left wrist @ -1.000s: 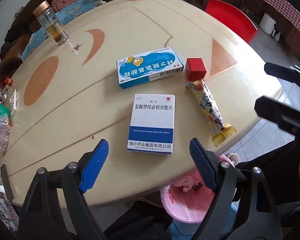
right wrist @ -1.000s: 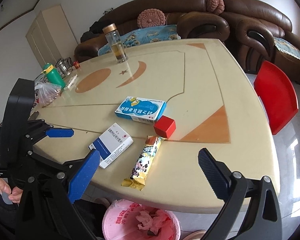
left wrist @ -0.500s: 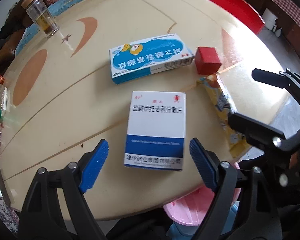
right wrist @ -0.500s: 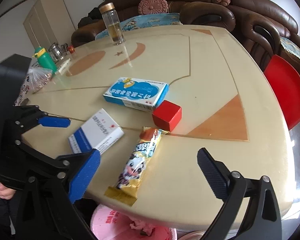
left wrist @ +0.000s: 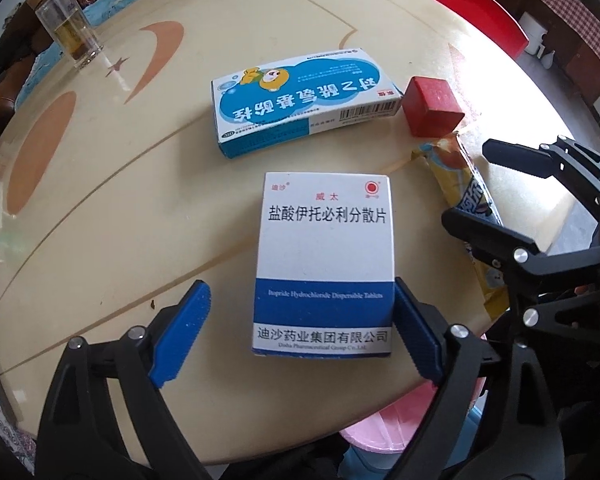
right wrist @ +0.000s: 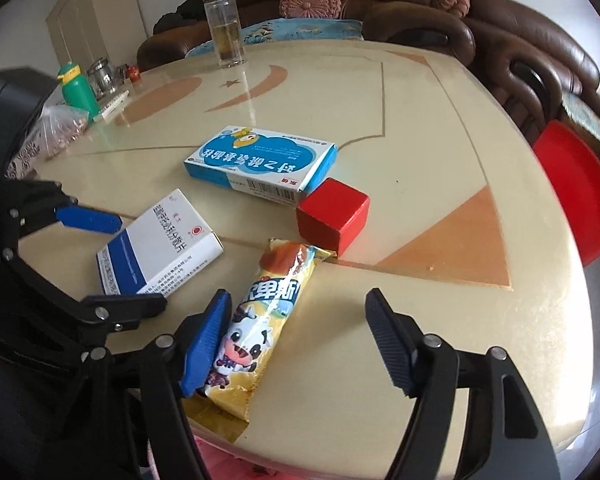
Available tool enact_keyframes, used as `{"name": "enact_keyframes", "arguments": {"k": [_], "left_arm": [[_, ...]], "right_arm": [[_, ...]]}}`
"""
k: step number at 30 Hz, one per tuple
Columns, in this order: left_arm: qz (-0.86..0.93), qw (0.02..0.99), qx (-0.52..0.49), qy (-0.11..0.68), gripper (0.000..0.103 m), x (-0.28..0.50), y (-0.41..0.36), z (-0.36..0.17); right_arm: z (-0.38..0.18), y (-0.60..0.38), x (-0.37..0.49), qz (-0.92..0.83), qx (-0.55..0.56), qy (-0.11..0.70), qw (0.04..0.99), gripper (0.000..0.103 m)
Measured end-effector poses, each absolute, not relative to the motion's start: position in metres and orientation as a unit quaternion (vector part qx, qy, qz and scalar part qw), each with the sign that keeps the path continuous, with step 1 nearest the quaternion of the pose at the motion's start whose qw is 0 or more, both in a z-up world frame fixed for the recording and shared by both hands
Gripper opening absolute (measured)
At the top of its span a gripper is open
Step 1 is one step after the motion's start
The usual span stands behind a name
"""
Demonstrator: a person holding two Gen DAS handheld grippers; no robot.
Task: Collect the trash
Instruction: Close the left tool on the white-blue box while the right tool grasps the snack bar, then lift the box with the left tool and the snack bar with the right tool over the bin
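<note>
We are in a home living room: beyond the far edge of the cream tabletop (right wrist: 420, 128) with its moon-and-star inlay stand brown leather sofas (right wrist: 520, 40) with round pink cushions (right wrist: 310, 0), a pale cupboard (right wrist: 88, 20) at far left, and a red plastic chair (right wrist: 580, 192) at right.

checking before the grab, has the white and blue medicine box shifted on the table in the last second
No. The white and blue medicine box lies as before, just this side of the blue cartoon box and beside the snack wrapper; only the cameras came closer.
</note>
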State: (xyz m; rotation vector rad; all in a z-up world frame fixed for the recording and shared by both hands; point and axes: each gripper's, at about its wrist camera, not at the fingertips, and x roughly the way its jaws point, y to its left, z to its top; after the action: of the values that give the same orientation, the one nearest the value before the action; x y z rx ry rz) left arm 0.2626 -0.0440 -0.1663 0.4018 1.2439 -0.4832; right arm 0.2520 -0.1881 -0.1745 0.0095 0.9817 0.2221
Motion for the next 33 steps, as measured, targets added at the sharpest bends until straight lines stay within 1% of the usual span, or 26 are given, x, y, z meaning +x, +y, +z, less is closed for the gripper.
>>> {"name": "enact_keyframes", "arguments": {"k": [4, 5, 8, 9, 10, 12, 13, 15, 17, 24, 33], "left_arm": [[-0.224, 0.769, 0.168, 0.574, 0.089, 0.27, -0.038, -0.168], [-0.225, 0.77, 0.17, 0.572, 0.089, 0.271, -0.038, -0.168], [-0.222, 0.772, 0.173, 0.57, 0.089, 0.272, -0.042, -0.168], [-0.222, 0.772, 0.173, 0.57, 0.088, 0.272, -0.042, -0.168], [-0.223, 0.772, 0.173, 0.57, 0.087, 0.272, -0.042, -0.168], [-0.228, 0.771, 0.169, 0.57, 0.08, 0.27, -0.043, -0.166], [-0.228, 0.771, 0.169, 0.57, 0.079, 0.266, -0.045, -0.165], [-0.232, 0.772, 0.17, 0.567, 0.068, 0.266, -0.047, -0.164], [-0.233, 0.773, 0.171, 0.565, 0.061, 0.263, -0.049, -0.161], [-0.216, 0.779, 0.153, 0.569, 0.061, 0.265, -0.046, -0.159], [-0.198, 0.805, 0.139, 0.541, 0.061, 0.268, -0.034, -0.139]], "right_arm": [[-0.179, -0.176, 0.243, 0.093, -0.046, 0.442, 0.891, 0.066], [-0.179, -0.176, 0.241, 0.093, -0.046, 0.438, 0.893, 0.063], [-0.18, -0.178, 0.238, 0.093, -0.033, 0.429, 0.898, 0.06], [-0.18, -0.177, 0.237, 0.093, -0.033, 0.427, 0.899, 0.054], [-0.179, -0.176, 0.235, 0.093, -0.032, 0.425, 0.9, 0.05], [-0.178, -0.173, 0.233, 0.091, -0.032, 0.422, 0.902, 0.032], [-0.178, -0.173, 0.232, 0.09, -0.031, 0.421, 0.902, 0.03], [-0.178, -0.175, 0.232, 0.088, -0.021, 0.423, 0.902, 0.025], [-0.177, -0.179, 0.233, 0.087, -0.009, 0.425, 0.901, 0.021], [-0.175, -0.176, 0.232, 0.078, -0.015, 0.426, 0.901, 0.018], [-0.159, -0.192, 0.229, 0.064, 0.001, 0.411, 0.909, 0.018]]}}
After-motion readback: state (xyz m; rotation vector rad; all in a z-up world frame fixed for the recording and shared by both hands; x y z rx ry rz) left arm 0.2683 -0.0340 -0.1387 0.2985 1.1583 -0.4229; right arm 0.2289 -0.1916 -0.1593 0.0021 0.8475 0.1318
